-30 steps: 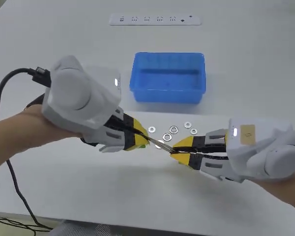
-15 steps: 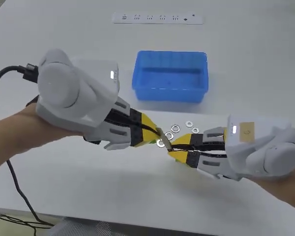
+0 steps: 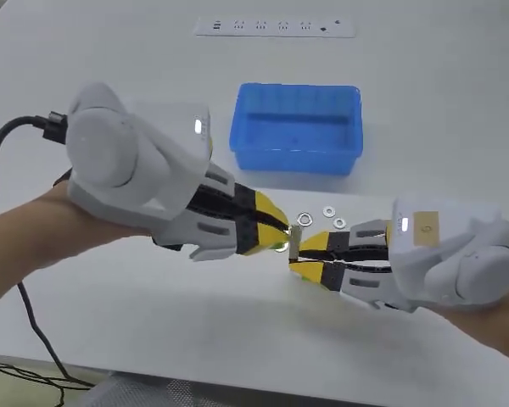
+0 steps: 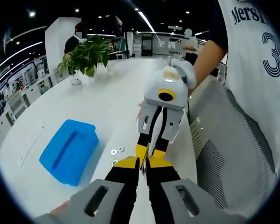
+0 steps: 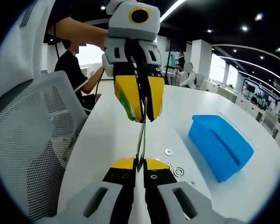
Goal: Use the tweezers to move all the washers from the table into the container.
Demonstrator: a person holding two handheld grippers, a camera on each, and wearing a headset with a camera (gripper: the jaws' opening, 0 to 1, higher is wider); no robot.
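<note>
1. In the lower middle of the head view, the left gripper (image 3: 278, 237) and the right gripper (image 3: 295, 256) meet tip to tip over the white table (image 3: 441, 102).
2. The tweezers (image 3: 293, 246) span the short gap between them. In the right gripper view they run as a thin metal strip (image 5: 141, 135) from the bottom centre up to the left gripper (image 5: 143, 116).
3. The left gripper is clenched on one end of the tweezers, its yellow tips pressed together.
4. The right gripper (image 5: 136, 163) is clamped on the other end, with its jaws closed around the metal.
5. The washers (image 3: 304, 220) lie loose on the table just above and to the right of the gripper tips, three of them plain to see.
6. The blue container (image 3: 297, 127) stands in the upper middle of the head view, apart from the washers; I cannot tell what is inside it.
7. A white power strip (image 3: 276, 28) lies along the top edge, and a black cable (image 3: 0, 153) trails down the left side.
8. In the left gripper view, the container (image 4: 67, 149) sits at lower left, with washers (image 4: 114, 151) beside it.
</note>
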